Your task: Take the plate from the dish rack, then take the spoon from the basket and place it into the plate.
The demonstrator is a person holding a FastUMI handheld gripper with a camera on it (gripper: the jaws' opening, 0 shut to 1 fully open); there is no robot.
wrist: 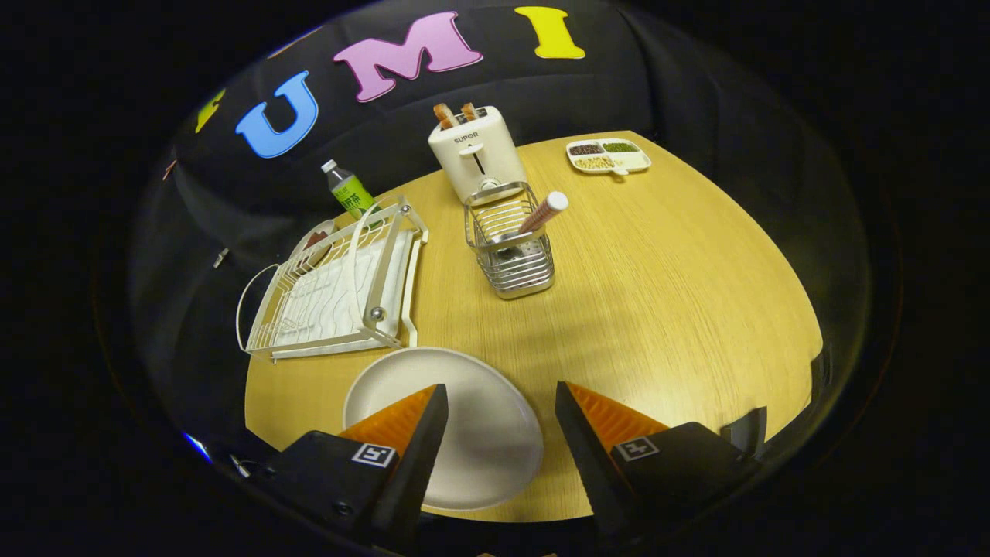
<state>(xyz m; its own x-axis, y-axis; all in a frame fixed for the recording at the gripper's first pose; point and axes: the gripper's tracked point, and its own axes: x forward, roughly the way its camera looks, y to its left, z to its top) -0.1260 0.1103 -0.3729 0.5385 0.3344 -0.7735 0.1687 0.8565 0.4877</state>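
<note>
The round white plate (472, 433) lies flat at the wooden table's (665, 309) near edge, under the gripper (501, 398), whose orange ribbed fingers (611, 418) hang spread wide above it, holding nothing. Beyond them, mid-table, the spoon (541, 213) leans in a wire basket (510, 255); the white wire dish rack (336, 282) sits at the left edge.

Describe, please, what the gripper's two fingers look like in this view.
The gripper has two wedge-shaped fingers that taper to points. Their upper faces are ribbed orange, their inner sides black. Each sits on a black block bearing a small square black-and-white marker. A screw head shows on one block.
</note>
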